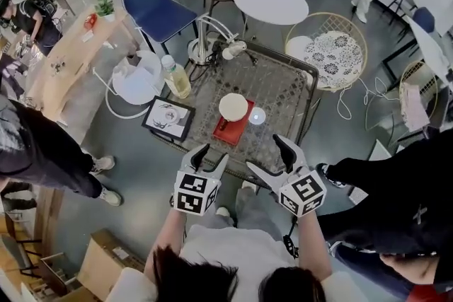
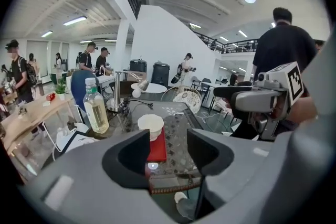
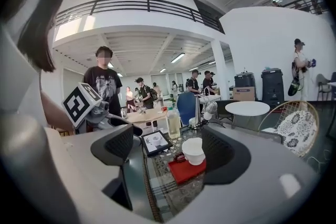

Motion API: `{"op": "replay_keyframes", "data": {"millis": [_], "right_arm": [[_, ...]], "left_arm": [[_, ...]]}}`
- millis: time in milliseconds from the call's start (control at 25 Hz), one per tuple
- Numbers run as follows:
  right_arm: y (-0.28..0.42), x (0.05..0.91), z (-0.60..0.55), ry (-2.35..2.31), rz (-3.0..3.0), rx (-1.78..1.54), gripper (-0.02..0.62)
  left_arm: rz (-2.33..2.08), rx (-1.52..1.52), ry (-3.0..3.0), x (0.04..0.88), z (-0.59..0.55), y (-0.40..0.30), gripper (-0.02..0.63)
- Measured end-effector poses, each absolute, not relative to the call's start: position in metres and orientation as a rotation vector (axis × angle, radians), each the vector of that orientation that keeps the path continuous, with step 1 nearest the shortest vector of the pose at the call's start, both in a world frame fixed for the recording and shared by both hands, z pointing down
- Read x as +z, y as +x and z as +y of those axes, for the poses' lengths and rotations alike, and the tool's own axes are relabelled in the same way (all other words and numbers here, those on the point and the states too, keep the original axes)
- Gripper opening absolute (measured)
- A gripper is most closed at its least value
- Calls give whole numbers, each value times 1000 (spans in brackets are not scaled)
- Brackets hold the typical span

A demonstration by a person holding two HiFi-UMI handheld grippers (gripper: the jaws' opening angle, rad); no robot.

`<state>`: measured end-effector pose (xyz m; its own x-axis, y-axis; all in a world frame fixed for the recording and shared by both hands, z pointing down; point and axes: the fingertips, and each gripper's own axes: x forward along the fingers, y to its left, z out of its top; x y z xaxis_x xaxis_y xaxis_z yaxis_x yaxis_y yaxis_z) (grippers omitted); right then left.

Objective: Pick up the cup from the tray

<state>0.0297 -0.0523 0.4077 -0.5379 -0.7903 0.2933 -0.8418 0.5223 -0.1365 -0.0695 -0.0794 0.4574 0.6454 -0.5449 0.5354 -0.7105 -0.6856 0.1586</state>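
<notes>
We hold the left gripper [image 1: 210, 158] and the right gripper [image 1: 272, 155] side by side at the near edge of the glass table [image 1: 283, 92], and both point forward and a little downward over it. The jaws of the left gripper stand wide apart with nothing between them; in the left gripper view we see only the table top through the gap. The jaws of the right gripper are also apart and hold nothing. The white cup [image 1: 233, 107] stands upright on the red tray [image 1: 237, 129], ahead of both grippers and apart from them, roughly in the line between the two. In the left gripper view the cup appears just above the inner edge of the left jaw, and the tray runs from it toward us along this jaw. In the right gripper view the cup appears in the gap, closer to the right jaw, and sits on the far end of the tray. The tray lies flat on the table, with its long side directed toward us. Ahead and to the left of the left gripper a plastic bottle [image 1: 175, 76] with yellowish liquid stands upright, and nearer to this gripper, also on its left side, a framed picture [image 1: 168, 118] lies at the left edge of the table.
</notes>
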Motion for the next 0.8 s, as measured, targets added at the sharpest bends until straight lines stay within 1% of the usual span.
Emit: {"op": "replay_keyframes", "data": {"millis": [160,280,440,800], "right_arm": [[44,416,-78,1307,-2574,388,425],[54,421,-92,1221,-2591,390,446],[68,428,-113,1170,-2598,389,448],[76,475,-149,1065,-2542,441,454]], "left_arm": [[-1012,743,2544,477,-98,-55,314],[-1041,781,2507,490,-110,-48,314],[-1066,767,2438,505,-121,-41,314],[-1152,943,2347,565,-144,-48,314]]}}
